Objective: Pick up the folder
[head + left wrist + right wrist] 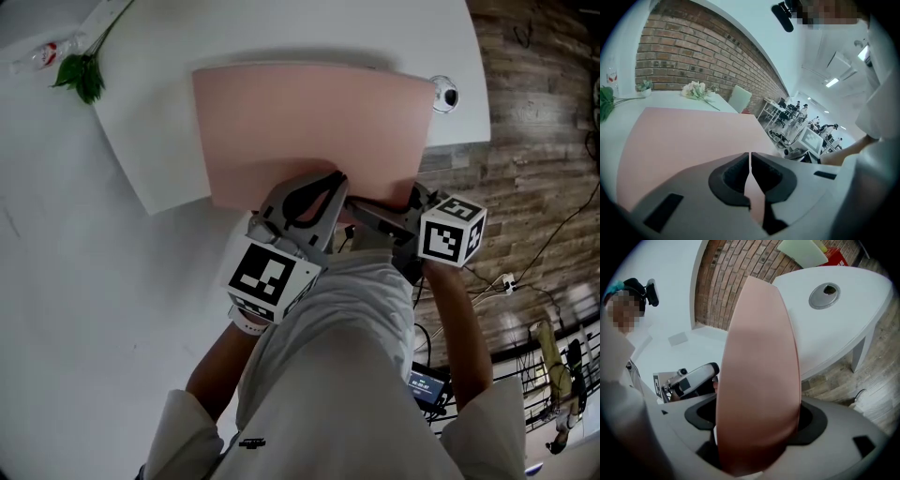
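Observation:
A pink folder (309,131) hangs just above the white table (281,28), its near edge towards me, casting a shadow on the tabletop. My left gripper (330,186) is shut on the middle of that near edge. In the left gripper view the thin pink sheet (689,136) runs out from between the closed jaws of the left gripper (750,161). My right gripper (409,201) is at the folder's near right corner. In the right gripper view the bowed folder (759,371) fills the wide gap of the right gripper (757,430), and the jaws hold it.
A green-leafed flower stem (82,70) lies at the table's far left, and pale flowers (696,89) lie further back. A round cable port (445,95) sits near the table's right edge. Wooden floor (534,141) with cables lies to the right. My torso (347,375) is close behind the grippers.

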### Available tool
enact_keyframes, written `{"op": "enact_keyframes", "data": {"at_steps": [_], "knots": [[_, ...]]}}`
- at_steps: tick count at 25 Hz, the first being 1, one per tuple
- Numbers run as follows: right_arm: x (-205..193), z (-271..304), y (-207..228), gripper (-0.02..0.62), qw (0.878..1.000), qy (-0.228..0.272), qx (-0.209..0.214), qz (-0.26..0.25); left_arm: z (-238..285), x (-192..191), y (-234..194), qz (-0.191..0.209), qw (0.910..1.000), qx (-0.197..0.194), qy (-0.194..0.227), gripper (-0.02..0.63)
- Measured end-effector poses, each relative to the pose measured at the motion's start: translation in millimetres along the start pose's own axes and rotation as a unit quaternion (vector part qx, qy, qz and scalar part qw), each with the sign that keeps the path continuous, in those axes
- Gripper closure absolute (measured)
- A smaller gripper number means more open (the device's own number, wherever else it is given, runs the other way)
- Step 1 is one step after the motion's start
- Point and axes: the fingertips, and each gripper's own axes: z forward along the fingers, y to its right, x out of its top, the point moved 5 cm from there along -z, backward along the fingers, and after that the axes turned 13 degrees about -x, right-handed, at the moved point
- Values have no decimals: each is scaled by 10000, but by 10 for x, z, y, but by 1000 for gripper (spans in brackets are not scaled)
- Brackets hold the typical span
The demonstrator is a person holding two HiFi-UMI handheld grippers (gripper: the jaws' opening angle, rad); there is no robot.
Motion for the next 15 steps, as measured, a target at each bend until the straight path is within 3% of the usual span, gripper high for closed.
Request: {"op": "enact_keyframes", "data": {"at_steps": [13, 15], "knots": [[262, -334, -171, 190, 9960, 835, -322, -14, -295, 194, 161, 217, 9992, 160, 297, 575], [352, -420, -228, 236, 9933, 1118, -294, 72, -340, 244, 180, 267, 9989, 160, 364, 575]]}}
